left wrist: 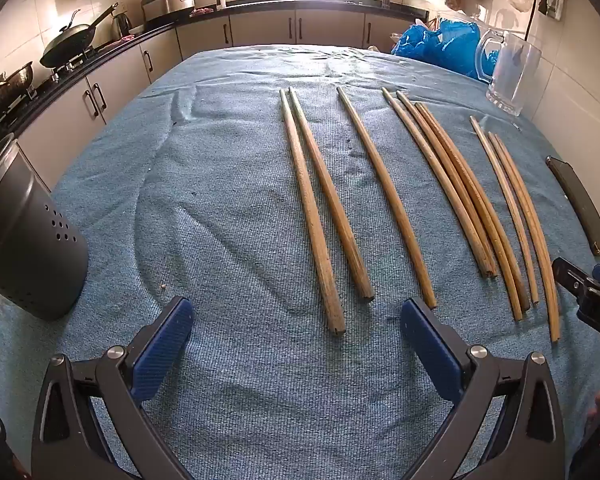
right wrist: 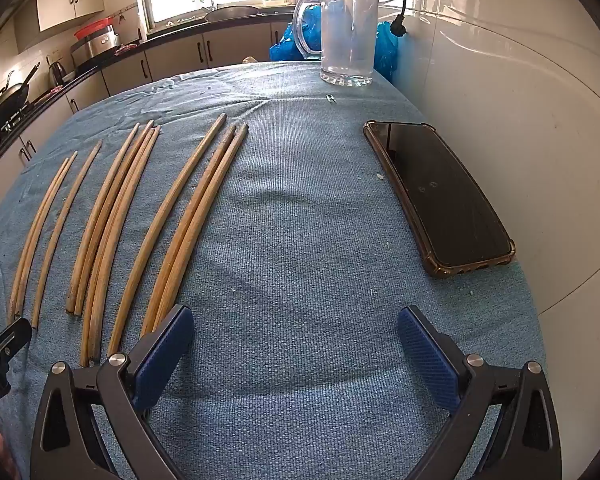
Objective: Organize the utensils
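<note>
Presently, ten wooden chopsticks (left wrist: 384, 196) lie flat on the blue cloth of the surface (left wrist: 220, 220), none crossing another. All share one heading: long axes run near-to-far from the grippers, the thin tips toward twelve o'clock and the thick ends toward six. Counted in the left wrist view from nine o'clock to three: a pair touching at the far tips, one single stick, a cluster of four lying against one another, then a group of three, of which the two at the three o'clock side lie side by side. The right wrist view gives the same count, with the sticks (right wrist: 112, 224) filling its nine o'clock half.

One dark perforated holder (left wrist: 28, 240) stands tilted in view at nine o'clock of the left wrist view, well apart from the sticks. One clear glass mug (right wrist: 346, 36) stands upright at twelve o'clock of the right wrist view. One black phone (right wrist: 440, 196) lies flat at two o'clock there, its long axis parallel to the sticks.

Left gripper (left wrist: 298, 336): fingers spread wide, nothing between them, above the thick ends of the pair. Right gripper (right wrist: 296, 344): fingers likewise spread wide and empty, over bare cloth between the sticks and the phone.
</note>
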Action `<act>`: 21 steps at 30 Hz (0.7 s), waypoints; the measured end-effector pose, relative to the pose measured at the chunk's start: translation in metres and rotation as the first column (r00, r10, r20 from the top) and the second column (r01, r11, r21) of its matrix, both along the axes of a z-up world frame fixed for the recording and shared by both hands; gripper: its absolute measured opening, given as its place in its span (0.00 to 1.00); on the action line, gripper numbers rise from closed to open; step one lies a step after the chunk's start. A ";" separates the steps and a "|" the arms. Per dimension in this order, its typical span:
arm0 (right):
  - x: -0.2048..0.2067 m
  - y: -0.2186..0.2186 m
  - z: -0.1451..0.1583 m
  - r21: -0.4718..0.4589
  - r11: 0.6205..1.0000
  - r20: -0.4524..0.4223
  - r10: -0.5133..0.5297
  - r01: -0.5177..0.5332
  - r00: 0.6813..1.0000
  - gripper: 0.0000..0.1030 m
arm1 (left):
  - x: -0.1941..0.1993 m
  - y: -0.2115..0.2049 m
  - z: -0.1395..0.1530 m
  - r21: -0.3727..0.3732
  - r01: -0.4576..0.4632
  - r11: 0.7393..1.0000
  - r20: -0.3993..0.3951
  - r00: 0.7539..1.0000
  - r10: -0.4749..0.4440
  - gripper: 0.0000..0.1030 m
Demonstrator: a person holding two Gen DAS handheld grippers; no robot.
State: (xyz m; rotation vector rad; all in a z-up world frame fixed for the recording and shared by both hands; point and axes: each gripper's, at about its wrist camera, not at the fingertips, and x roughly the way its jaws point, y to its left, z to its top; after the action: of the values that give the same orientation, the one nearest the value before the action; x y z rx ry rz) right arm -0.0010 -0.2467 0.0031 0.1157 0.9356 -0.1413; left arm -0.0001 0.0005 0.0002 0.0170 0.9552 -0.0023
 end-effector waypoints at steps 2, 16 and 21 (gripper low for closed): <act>0.000 0.000 0.000 -0.003 1.000 -0.002 0.000 0.000 1.000 1.00 | 0.000 -0.001 0.000 0.009 0.004 1.000 -0.001 1.000 -0.004 1.00; -0.010 0.004 0.007 0.005 0.999 -0.054 -0.041 0.041 0.998 0.98 | -0.067 0.028 0.064 -0.042 -0.039 0.998 0.138 0.989 0.044 1.00; -0.038 0.013 0.035 0.032 0.997 0.047 -0.069 0.068 0.996 0.95 | -0.082 0.033 0.083 -0.051 -0.048 0.998 0.195 0.979 0.057 1.00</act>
State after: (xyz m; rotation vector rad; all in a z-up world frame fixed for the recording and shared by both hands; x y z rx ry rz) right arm -0.0386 -0.2341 0.0377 0.1785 0.8868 -0.1874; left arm -0.0822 0.0337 0.0837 -0.0498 0.7573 0.0261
